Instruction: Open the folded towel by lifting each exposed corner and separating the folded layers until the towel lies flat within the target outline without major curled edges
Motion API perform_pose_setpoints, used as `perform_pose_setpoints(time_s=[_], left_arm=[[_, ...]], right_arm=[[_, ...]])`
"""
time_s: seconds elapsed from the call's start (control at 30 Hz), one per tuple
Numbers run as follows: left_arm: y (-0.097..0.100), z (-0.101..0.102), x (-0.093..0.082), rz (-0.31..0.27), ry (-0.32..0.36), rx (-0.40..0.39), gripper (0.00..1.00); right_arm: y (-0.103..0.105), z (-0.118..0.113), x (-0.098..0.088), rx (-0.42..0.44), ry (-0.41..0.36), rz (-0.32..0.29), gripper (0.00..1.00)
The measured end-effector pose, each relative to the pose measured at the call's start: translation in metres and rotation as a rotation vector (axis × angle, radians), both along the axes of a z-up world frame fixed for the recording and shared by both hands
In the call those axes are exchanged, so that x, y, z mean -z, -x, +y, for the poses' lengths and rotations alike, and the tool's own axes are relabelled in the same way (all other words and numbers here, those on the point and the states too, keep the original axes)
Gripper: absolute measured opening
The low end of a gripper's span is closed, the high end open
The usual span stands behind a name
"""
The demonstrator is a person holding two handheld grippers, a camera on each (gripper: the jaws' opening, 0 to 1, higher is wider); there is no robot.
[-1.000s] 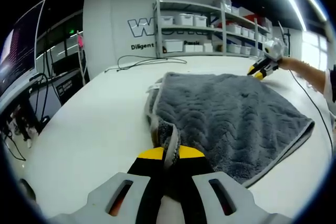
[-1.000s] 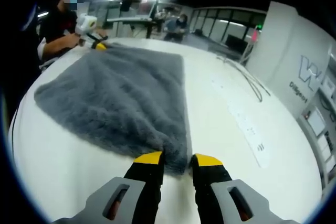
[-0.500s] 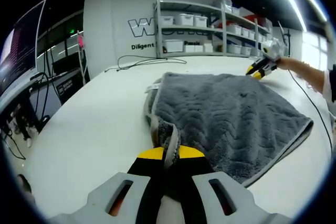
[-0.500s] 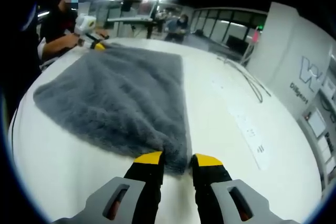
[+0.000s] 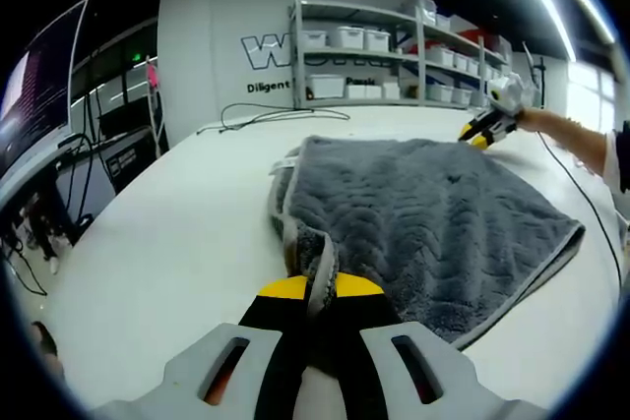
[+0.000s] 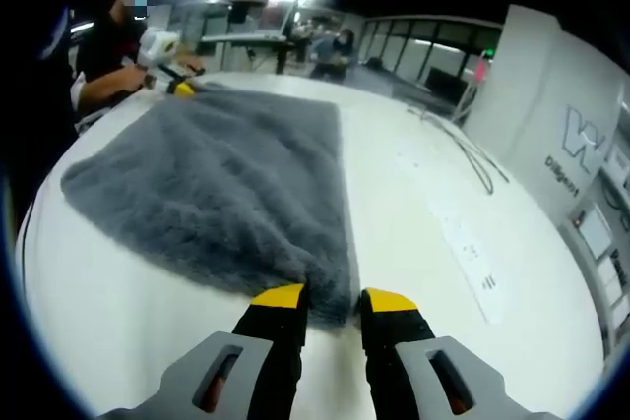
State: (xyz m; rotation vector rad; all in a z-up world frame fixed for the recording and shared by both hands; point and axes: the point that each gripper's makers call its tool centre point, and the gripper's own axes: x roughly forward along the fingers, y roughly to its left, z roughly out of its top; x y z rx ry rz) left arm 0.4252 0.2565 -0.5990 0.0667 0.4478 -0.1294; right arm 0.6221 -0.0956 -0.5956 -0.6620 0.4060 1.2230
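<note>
The grey towel [image 5: 423, 223] lay spread across the middle of the white counter [image 5: 177, 243], each hand-held gripper at one of its corners. The left hand-held gripper [image 5: 310, 289] was clenched on a corner, the hem pinched between its yellow tips. The right hand-held gripper [image 6: 330, 299] stood at the opposite corner with the pile running down into the gap between its jaws; whether it actually pinched the cloth I could not tell. It also showed far off in the left gripper view [image 5: 479, 135]. Near the left corner the hem looked doubled and curled, and a pale label [image 5: 287, 162] poked out along that edge. To finish well, I judged, both corners should be drawn apart evenly and low, keeping tension so the curled hem rolls flat, then set down gently. No target outline was visible to me.
</note>
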Motion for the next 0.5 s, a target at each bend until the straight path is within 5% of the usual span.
perform_pose_setpoints(time_s=[0.5], left_arm=[[0.0031,-0.0027,-0.0010,0.000,0.001,-0.002,0.06]], right_arm=[[-0.0026,0.0001,0.0000,-0.007,-0.004,0.002,0.19]])
